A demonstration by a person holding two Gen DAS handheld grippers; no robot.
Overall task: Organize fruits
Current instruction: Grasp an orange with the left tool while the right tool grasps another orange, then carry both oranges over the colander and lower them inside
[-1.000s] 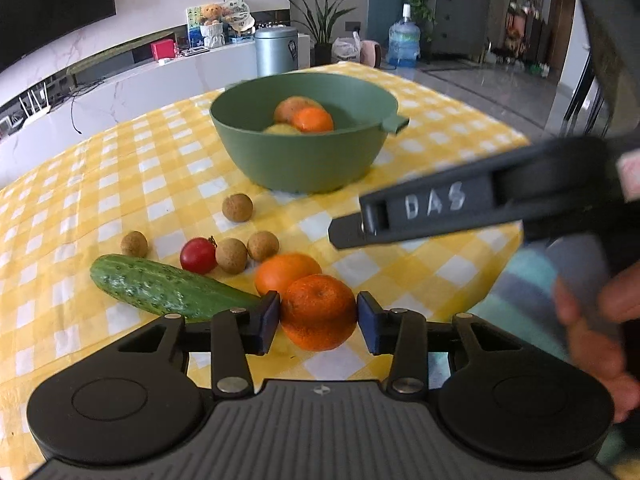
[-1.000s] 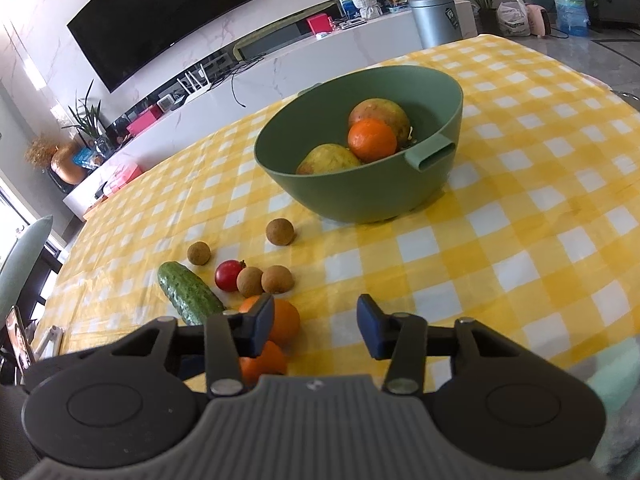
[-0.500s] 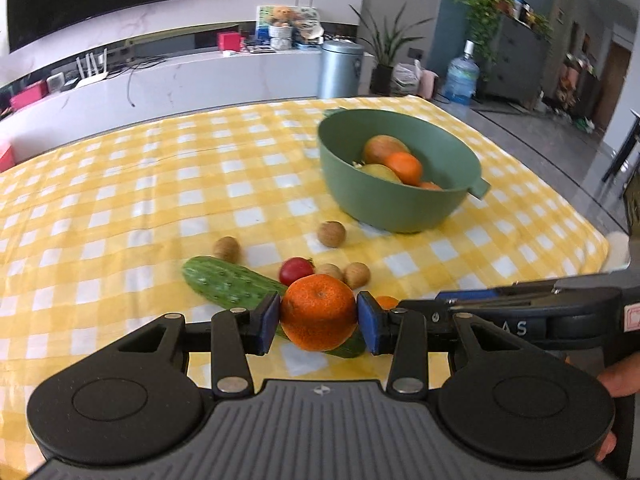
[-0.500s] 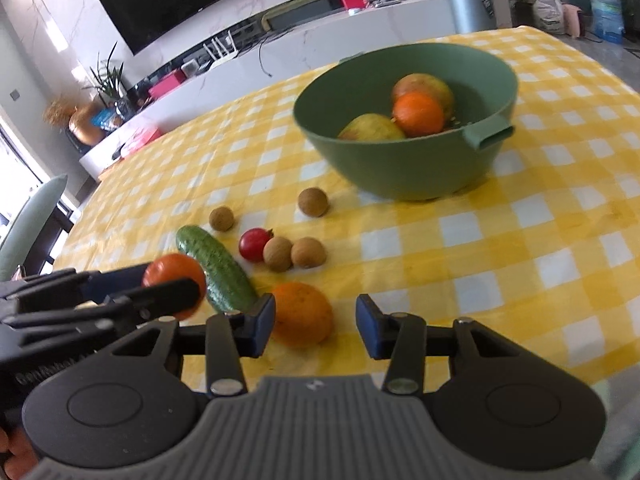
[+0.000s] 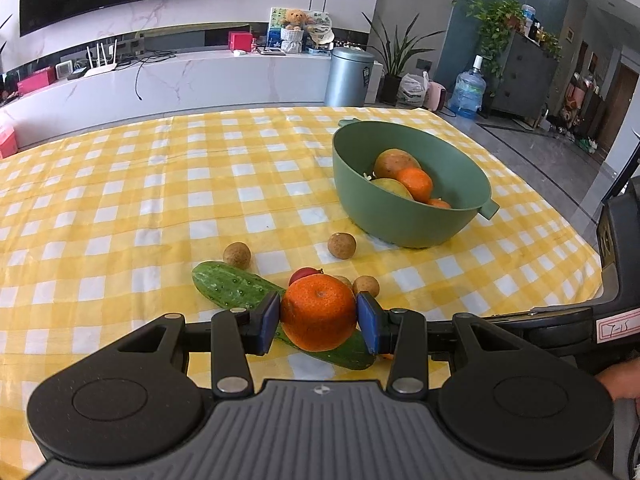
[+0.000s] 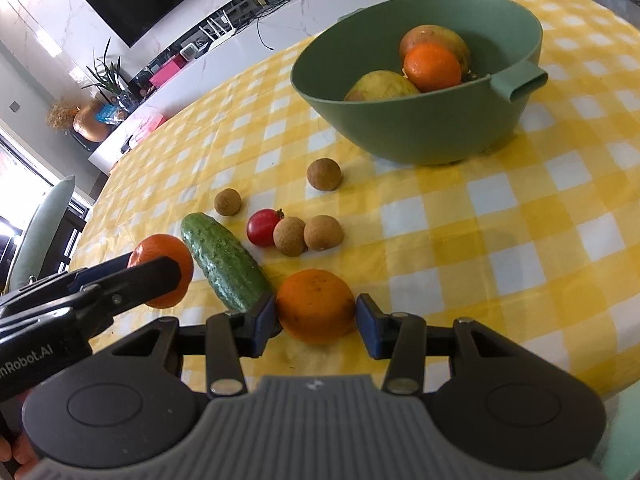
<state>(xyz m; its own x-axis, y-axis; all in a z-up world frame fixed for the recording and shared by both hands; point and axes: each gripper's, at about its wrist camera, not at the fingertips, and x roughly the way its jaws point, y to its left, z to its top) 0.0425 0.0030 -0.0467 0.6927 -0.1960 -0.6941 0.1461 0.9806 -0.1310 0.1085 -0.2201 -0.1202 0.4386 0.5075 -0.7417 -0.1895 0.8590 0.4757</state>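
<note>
My left gripper (image 5: 318,322) is shut on an orange (image 5: 318,312) and holds it just above the cucumber (image 5: 228,290). In the right wrist view this held orange (image 6: 160,252) hangs at the left, clear of the cloth. My right gripper (image 6: 316,320) is low over the table. A second orange (image 6: 316,306) rests on the cloth between its fingers with slim gaps, so the gripper is open. The green bowl (image 5: 412,224) stands beyond at the right. It holds two yellowish fruits and oranges.
A cherry tomato (image 6: 263,227) and several small brown round fruits (image 6: 324,174) lie between the cucumber (image 6: 224,264) and the bowl (image 6: 420,132). The yellow checked cloth (image 5: 160,184) covers the table. The table's edge runs close on the right. A chair (image 6: 40,232) stands at the left.
The left gripper has lifted its orange off the cloth and rolled. The right gripper has sunk and moved forward until its fingers stand around the second orange.
</note>
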